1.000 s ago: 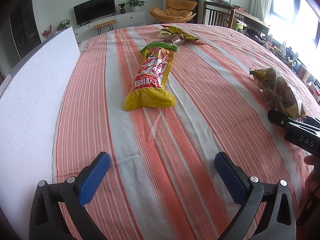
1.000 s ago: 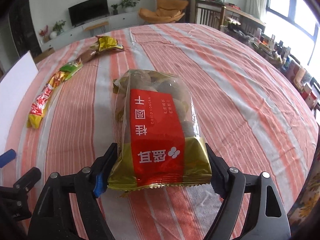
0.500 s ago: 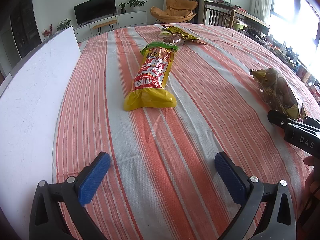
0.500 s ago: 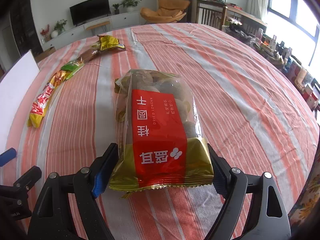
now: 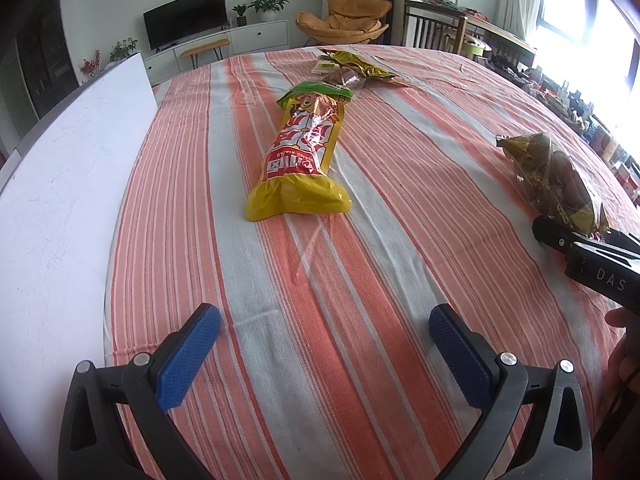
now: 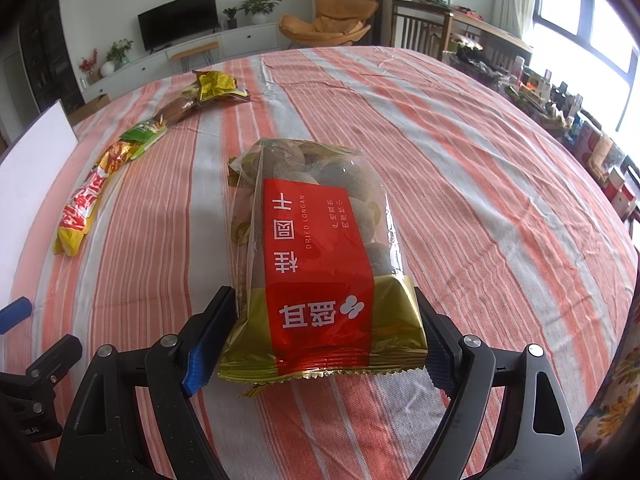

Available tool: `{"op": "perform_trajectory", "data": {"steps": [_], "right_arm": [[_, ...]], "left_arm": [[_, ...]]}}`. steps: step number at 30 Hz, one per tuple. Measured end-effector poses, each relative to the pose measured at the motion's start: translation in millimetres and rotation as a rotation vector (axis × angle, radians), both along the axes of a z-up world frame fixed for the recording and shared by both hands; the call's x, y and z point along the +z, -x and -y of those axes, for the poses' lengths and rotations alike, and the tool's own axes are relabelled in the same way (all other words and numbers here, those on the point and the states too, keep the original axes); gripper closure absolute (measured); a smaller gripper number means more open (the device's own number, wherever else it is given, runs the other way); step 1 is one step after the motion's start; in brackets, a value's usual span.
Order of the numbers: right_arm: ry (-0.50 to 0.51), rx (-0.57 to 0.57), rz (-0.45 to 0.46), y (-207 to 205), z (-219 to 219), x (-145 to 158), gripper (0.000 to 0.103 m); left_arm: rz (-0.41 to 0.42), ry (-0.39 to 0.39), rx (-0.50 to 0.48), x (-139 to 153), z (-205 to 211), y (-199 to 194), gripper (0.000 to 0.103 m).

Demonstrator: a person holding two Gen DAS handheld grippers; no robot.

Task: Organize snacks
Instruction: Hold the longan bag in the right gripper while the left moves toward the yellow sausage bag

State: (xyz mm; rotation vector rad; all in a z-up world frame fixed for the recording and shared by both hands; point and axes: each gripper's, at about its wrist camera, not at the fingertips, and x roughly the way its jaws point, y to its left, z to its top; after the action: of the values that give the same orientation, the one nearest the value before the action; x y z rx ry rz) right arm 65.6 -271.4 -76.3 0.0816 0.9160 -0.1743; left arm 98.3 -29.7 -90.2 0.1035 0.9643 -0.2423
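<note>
Red-banded clear longan bag point(image 6: 320, 264) between spread right tongs point(image 6: 320, 340), left tongs point(image 5: 324, 352) wide, empty

Striped tablecloth point(image 5: 420, 152), white board point(image 5: 60, 200)

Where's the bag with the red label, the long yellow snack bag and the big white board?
dried longan bag point(image 6: 320, 264), right wrist view, red label.
long yellow snack bag point(image 5: 298, 160), left wrist view, red print.
white board point(image 5: 60, 208), left wrist view, flat face.
</note>
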Motion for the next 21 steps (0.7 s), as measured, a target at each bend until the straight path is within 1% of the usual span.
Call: {"op": "perform_trajectory", "data": {"steps": [2, 3, 6, 7, 10, 12, 13, 14, 15, 16, 17, 18, 19, 20, 21], "right_arm": [[0.000, 0.000, 0.000, 0.1, 0.1, 0.0, 0.017], [0.000, 0.000, 0.000, 0.1, 0.0, 0.0, 0.017], [0.000, 0.000, 0.000, 0.0, 0.1, 0.0, 0.017], [0.000, 0.000, 0.000, 0.0, 0.1, 0.0, 0.017], [0.000, 0.000, 0.000, -0.1, 0.2, -0.1, 0.017], [-0.001, 0.000, 0.000, -0.1, 0.2, -0.1, 0.017], [0.000, 0.000, 0.000, -0.1, 0.1, -0.1, 0.017], [0.000, 0.001, 0.000, 0.0, 0.1, -0.1, 0.017], [-0.001, 0.001, 0.000, 0.0, 0.1, -0.1, 0.017], [0.000, 0.000, 0.000, -0.1, 0.1, -0.1, 0.017], [-0.001, 0.001, 0.000, 0.0, 0.1, -0.1, 0.017], [-0.002, 0.002, 0.000, 0.0, 0.2, -0.2, 0.017], [-0.002, 0.001, 0.000, -0.2, 0.0, -0.1, 0.016], [-0.002, 0.002, 0.000, -0.3, 0.0, -0.1, 0.016], [-0.002, 0.002, 0.000, -0.5, -0.1, 0.0, 0.016]], "left_arm": [[-0.062, -0.007, -0.008, 2.2, -0.4, -7.8, 0.000], [-0.086, 0.008, 0.006, 4.9, -2.9, -12.2, 0.000], [-0.104, 0.129, 0.054, 22.1, -14.0, -29.8, 0.000], [-0.102, 0.147, 0.074, 27.4, -15.6, -37.4, 0.000], [-0.088, 0.161, 0.113, 36.6, -13.1, -65.2, 0.000], [-0.112, 0.141, 0.135, 30.2, -9.5, -85.7, 0.001], [-0.125, 0.139, 0.151, 25.6, -9.2, -94.7, 0.001], [-0.138, 0.145, 0.168, 21.0, -10.1, -102.1, 0.003], [-0.153, 0.158, 0.183, 16.7, -12.0, -107.5, 0.008], [-0.176, 0.182, 0.194, 11.8, -13.1, -112.7, 0.011], [-0.152, 0.184, 0.198, 13.4, -11.9, -113.8, 0.014], [-0.135, 0.194, 0.178, 14.5, -9.4, -112.5, 0.021], [-0.134, 0.193, 0.154, 14.1, -6.0, -112.3, 0.045], [-0.114, 0.141, 0.159, 14.8, -3.0, -109.9, 0.067], [-0.109, 0.140, 0.156, 15.2, -2.4, -107.2, 0.067]]}}
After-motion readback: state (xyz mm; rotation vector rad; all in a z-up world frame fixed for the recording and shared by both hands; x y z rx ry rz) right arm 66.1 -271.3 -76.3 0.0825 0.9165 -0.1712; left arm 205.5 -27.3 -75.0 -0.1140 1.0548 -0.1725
